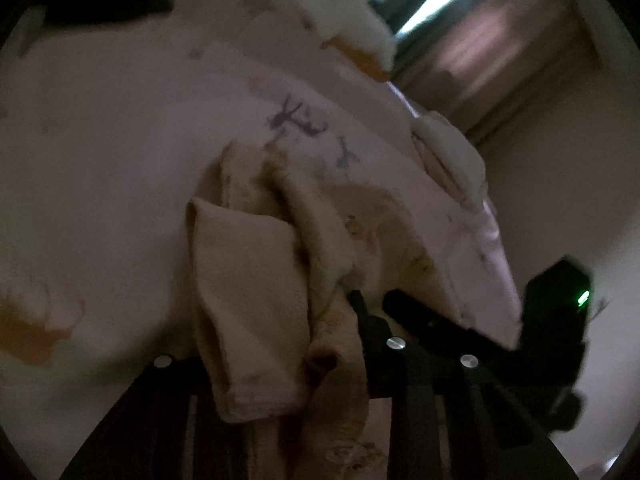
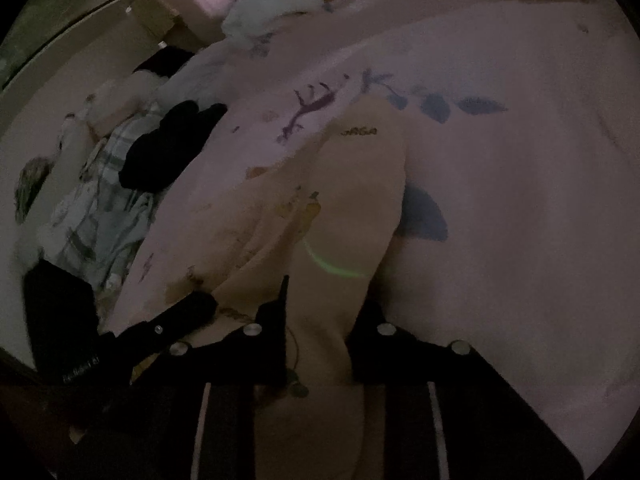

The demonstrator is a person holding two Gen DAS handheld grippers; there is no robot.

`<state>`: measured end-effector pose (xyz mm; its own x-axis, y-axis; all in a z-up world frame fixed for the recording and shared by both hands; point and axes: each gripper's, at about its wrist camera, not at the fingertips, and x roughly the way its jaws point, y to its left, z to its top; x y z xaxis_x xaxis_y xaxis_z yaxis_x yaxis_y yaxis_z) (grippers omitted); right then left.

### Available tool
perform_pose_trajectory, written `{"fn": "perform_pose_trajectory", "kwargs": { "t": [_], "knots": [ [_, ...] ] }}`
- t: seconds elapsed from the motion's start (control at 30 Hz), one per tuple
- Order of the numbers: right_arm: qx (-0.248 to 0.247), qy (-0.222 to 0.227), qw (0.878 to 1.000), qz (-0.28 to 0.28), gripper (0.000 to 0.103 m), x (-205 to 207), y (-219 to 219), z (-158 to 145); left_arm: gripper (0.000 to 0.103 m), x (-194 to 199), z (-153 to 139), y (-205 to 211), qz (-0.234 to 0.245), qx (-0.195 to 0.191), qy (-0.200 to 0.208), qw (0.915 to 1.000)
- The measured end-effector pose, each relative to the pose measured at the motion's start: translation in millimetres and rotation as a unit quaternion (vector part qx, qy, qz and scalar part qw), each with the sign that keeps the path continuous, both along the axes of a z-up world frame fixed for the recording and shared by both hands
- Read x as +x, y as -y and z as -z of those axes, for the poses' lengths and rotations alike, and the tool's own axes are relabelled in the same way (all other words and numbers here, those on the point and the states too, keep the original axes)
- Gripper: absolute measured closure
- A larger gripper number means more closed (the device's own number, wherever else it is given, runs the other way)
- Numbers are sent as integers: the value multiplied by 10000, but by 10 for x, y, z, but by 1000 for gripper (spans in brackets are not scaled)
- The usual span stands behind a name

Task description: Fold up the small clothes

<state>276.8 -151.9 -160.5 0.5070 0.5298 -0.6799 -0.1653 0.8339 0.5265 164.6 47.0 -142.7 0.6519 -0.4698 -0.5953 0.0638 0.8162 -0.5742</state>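
Both tongs, left (image 1: 316,320) and right (image 2: 320,320), pinch the beige garment (image 1: 248,280) mid-frame, with bare pink bedsheet (image 1: 100,160) at left.

1. garment (image 1: 256,264): a small beige cloth piece with faint yellow-brown prints, bunched and folded over on itself in the left wrist view.
2. one thick folded flap hangs toward the camera, and a creased ridge runs up its middle.
3. in the right wrist view the garment (image 2: 352,208) is stretched into a smooth, taut panel, with a small dark printed word near its top edge.
4. it lies over a pale pink sheet with purple and blue prints.
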Motion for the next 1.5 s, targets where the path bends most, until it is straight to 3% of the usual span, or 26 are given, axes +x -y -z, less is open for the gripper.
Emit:
{"fn": "perform_pose_trajectory", "kwargs": {
  "t": [0.1,0.23,0.37,0.6,0.67,0.77,0.87,0.97,1.17,1.2,1.27,1.33,1.43,1.5],
  "knots": [
    [-62,219,9997,-120,82,-40,0,-217,74,-40,-113,22,55,-383,150,9991],
    [261,661,9974,-121,82,-157,257,-640,74,-118,-460,192,208,-388,513,9977],
    [349,1016,9941,-159,82,-282,497,-1056,74,-307,-996,466,311,2,1000,9945],
    [517,1652,9849,-81,81,-511,913,-1909,74,-465,-1863,897,469,229,1616,9855],
    [394,1770,9834,-21,81,-558,1018,-2076,74,-489,-1950,1009,467,276,1708,9838],
    [263,1860,9822,-44,81,-604,1136,-2150,74,-483,-1856,1180,528,560,1657,9832],
    [-60,1663,9860,-44,81,-581,1186,-1944,74,-406,-1523,1238,566,568,1299,9883],
    [-332,1394,9896,-99,81,-535,1207,-1517,74,-347,-1064,1252,607,608,870,9925],
    [-617,357,9974,-112,80,-437,1224,-336,74,-152,10,1450,765,1100,-153,9909],
    [-717,100,9973,-89,79,-419,1219,-110,73,-185,117,1454,789,1141,-77,9903],
    [-818,-77,9966,46,74,-438,1242,146,72,-264,137,1434,773,1147,217,9902],
    [-355,115,9991,195,73,-482,1370,225,68,-239,96,1386,757,1061,156,9913],
    [145,-57,9992,356,72,-491,1509,318,60,-242,136,1286,760,802,-12,9939],
    [209,-53,9991,365,72,-499,1536,329,55,-307,179,1185,785,526,-45,9955]
  ]
}}
